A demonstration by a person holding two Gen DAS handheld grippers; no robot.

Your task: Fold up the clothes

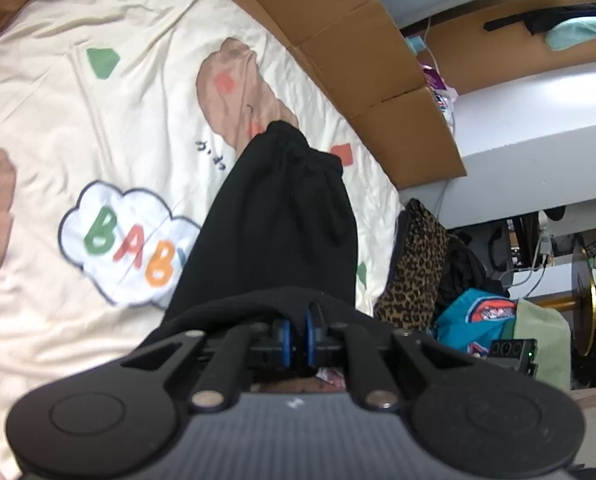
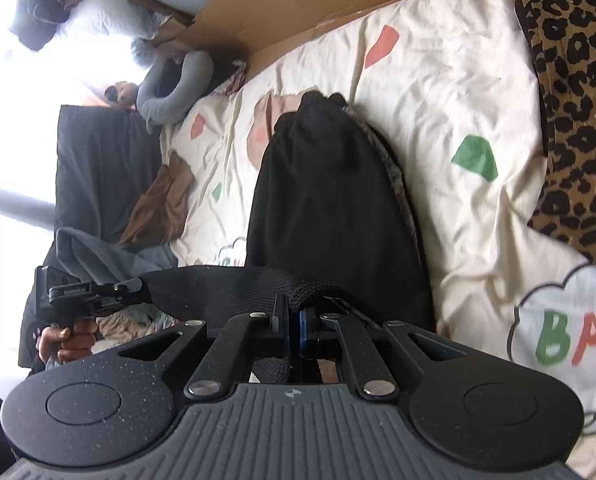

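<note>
Both tongs, left [image 1: 298,334] and right [image 2: 293,326], are pinching the black pants [image 1: 281,216]; the sheet [image 1: 97,120] is showing "BABY", maybe a cloud

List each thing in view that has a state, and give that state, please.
Left claw: shut on black garment.
Right claw: shut on black garment.
Black garment: stretched out on the bed, near edge lifted.
Bedsheet: spread, wrinkled.
Brown cloth: crumpled, unfolded.
</note>
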